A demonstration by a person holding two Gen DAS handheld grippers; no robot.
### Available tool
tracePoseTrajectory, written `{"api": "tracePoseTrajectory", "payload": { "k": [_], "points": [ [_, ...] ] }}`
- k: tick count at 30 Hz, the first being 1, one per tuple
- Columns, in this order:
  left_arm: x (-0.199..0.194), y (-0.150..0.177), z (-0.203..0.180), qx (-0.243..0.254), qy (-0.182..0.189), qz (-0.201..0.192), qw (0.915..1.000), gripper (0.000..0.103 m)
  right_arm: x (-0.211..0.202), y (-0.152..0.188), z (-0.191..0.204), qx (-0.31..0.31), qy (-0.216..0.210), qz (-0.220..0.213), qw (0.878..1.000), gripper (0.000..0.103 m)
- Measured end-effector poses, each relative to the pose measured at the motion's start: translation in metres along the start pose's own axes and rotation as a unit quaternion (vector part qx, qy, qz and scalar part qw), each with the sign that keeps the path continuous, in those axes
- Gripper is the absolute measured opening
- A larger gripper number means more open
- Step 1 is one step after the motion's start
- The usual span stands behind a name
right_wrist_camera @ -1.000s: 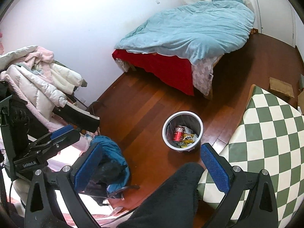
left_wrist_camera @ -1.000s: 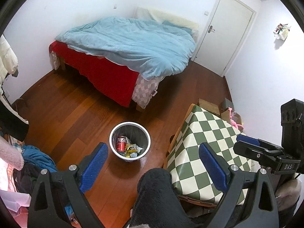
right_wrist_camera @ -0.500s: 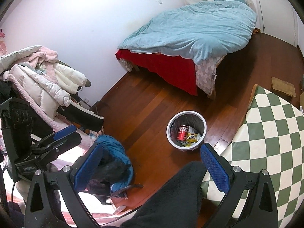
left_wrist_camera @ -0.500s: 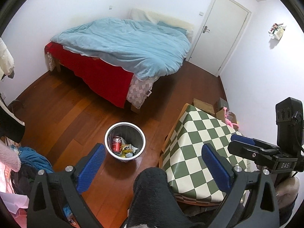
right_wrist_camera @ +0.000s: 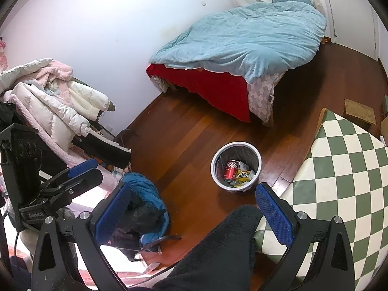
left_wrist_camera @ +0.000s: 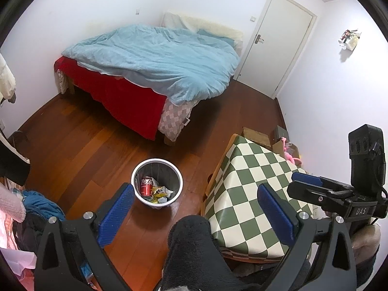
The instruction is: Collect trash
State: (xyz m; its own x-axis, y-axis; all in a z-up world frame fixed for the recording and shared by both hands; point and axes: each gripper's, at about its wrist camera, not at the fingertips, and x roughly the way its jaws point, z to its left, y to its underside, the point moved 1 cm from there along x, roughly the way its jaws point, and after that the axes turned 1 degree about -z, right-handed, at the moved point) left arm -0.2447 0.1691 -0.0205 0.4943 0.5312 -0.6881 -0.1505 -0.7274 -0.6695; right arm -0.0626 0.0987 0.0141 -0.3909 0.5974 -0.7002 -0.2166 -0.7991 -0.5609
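Left tool (left_wrist_camera: 195, 214): blue ribbed pads spread wide, nothing held. Right tool (right_wrist_camera: 192, 212): same, wide apart, empty. A dark fuzzy sleeve (left_wrist_camera: 194, 247) lies between the fingers in both views. Bin (left_wrist_camera: 157, 181) stands on the wooden floor (left_wrist_camera: 72, 145), just beyond the left tool's left finger, beside the worktop's (left_wrist_camera: 252, 189) near-left corner. Round, white rim, dark liner. Inside: red can (left_wrist_camera: 146, 187), crumpled yellow wrappers (left_wrist_camera: 158, 192). Worktop cloth glossy, green-and-cream checks.
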Motion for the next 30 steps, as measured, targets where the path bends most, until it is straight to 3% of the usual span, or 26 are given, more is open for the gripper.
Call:
{"api": "tracePoseTrajectory", "payload": {
  "k": [30],
  "points": [
    [-0.004, -0.002, -0.001, -0.003, 0.003, -0.004, 1.0, 0.103, 0.001, 0.005, 0.016, -0.015, -0.018, 0.01, 1.0, 0.103]
  ]
}}
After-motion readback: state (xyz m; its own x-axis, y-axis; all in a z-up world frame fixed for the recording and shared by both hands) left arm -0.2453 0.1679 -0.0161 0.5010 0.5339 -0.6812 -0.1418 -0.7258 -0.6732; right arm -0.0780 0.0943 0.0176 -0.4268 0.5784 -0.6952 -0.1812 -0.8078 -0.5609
